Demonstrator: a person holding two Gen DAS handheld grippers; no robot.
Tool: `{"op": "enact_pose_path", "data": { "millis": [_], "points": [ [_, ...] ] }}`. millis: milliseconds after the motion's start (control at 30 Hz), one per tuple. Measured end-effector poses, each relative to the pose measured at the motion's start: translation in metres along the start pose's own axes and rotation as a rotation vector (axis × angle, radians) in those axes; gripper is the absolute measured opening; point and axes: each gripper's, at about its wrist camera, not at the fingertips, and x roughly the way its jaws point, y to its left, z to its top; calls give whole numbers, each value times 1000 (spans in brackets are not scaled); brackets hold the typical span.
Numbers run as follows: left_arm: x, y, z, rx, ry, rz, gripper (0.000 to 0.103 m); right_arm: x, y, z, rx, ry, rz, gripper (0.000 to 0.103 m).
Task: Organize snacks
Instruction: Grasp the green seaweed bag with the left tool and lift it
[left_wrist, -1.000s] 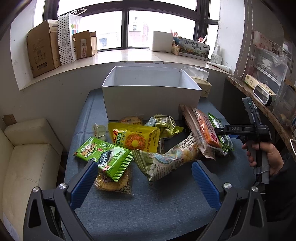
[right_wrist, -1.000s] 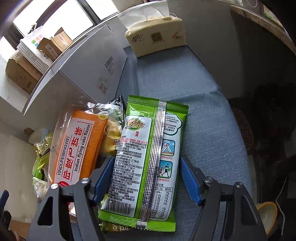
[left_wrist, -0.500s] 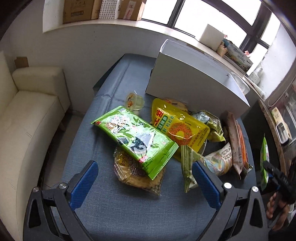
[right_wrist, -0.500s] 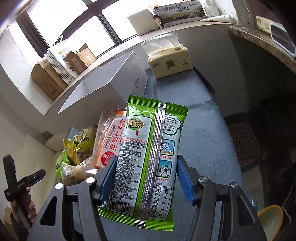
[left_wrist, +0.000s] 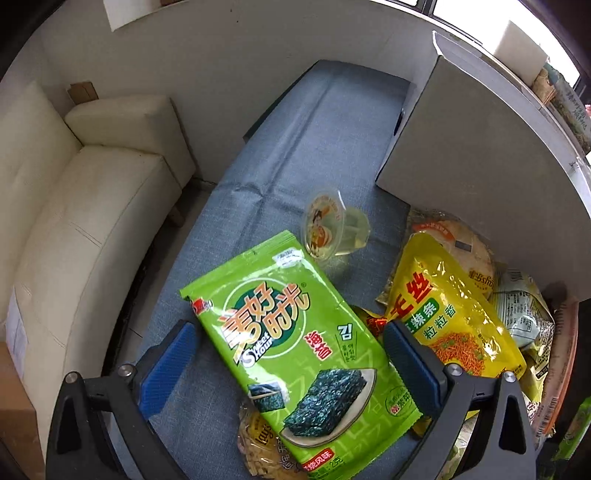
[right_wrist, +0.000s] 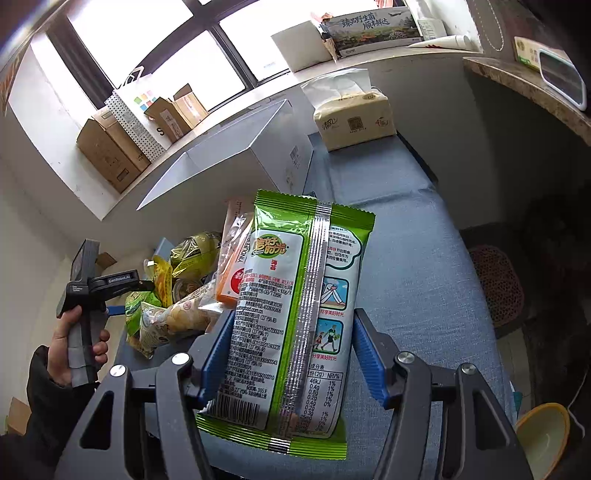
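My right gripper (right_wrist: 293, 363) is shut on a green and white seaweed packet (right_wrist: 295, 314) and holds it up above the blue table (right_wrist: 399, 229). My left gripper (left_wrist: 291, 356) is open, its blue pads either side of a green seaweed bag (left_wrist: 295, 354) that lies on the table; whether they touch it I cannot tell. That gripper also shows in the right wrist view (right_wrist: 122, 291). A yellow snack bag (left_wrist: 450, 314), a jelly cup (left_wrist: 332, 229) and several other packets lie beside it. The white box (left_wrist: 472, 162) stands behind the pile.
A cream sofa (left_wrist: 66, 206) stands left of the table. A tissue pack (right_wrist: 354, 118) sits at the table's far end. Cardboard boxes (right_wrist: 110, 155) line the window sill. An orange flying-cake packet (right_wrist: 236, 254) lies in the pile.
My left gripper has dropped down over the green seaweed bag. My right gripper has lifted its packet higher off the table.
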Motion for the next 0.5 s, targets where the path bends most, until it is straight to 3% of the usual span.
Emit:
{"op": "enact_pose_path", "data": {
  "millis": [100, 167, 267, 300, 333, 367, 500],
  "points": [
    [3, -1, 3, 16, -3, -19, 103, -1, 0, -2, -2, -1, 10, 67],
    [3, 2, 1, 19, 1, -43, 93, 0, 1, -3, -2, 2, 11, 67],
    [2, 4, -4, 63, -19, -17, 80, 1, 1, -3, -4, 5, 16, 67],
    [-2, 5, -6, 69, -27, -39, 64, 1, 1, -3, -5, 8, 14, 67],
    [-8, 6, -8, 76, -34, -73, 23, 1, 2, -3, -8, 7, 14, 67],
    [-13, 7, -8, 84, -33, -95, 18, 1, 3, -3, -9, 7, 14, 67],
    [-18, 12, -13, 102, -23, -132, 18, 0, 6, -2, -21, -1, 18, 67]
  ]
}}
